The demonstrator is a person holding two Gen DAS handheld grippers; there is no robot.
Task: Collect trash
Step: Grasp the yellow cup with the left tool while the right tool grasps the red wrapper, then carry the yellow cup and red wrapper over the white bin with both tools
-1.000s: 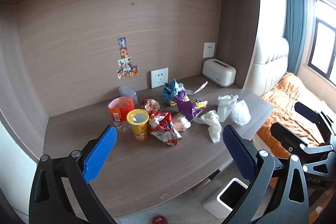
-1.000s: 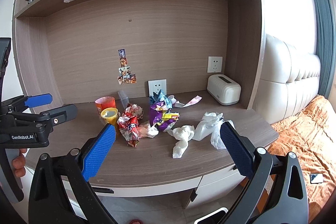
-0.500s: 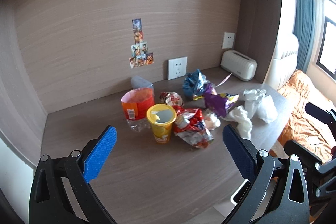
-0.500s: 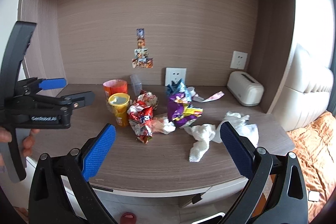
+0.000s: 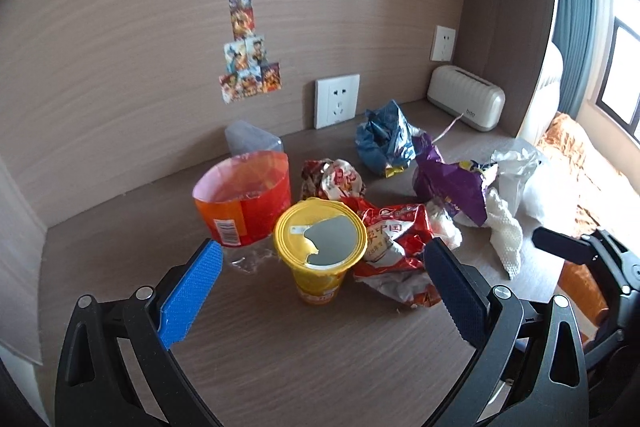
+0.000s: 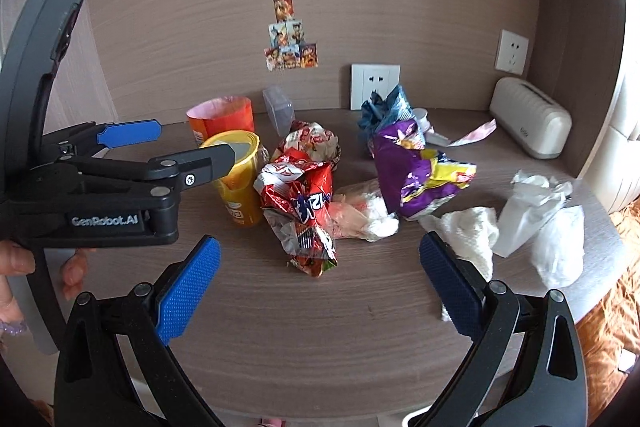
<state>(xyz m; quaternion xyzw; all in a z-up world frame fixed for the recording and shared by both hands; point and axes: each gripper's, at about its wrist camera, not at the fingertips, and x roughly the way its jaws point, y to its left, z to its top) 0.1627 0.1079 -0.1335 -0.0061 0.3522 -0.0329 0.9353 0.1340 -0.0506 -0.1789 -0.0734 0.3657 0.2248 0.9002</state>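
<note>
Left tongs point(image 5: 320, 291): spread wide, holding nothing, poised over the counter point(image 5: 280, 359) with the yellow cup point(image 5: 320, 251) between the blue pads.
Right tongs point(image 6: 316, 285): also wide apart and empty, facing the red snack wrapper point(image 6: 300, 211).
Trash: heaped mid-counter — yellow cup upright with its foil lid partly torn, orange paper sleeve point(image 5: 244, 199) just behind it, purple chip bag point(image 6: 412, 171), blue wrapper point(image 5: 384, 139), crumpled tissue point(image 6: 468, 231), white plastic bags point(image 6: 548, 227).
Back wall: white toaster point(image 5: 466, 103) in the right corner — stickers point(image 5: 248, 47) above.
</note>
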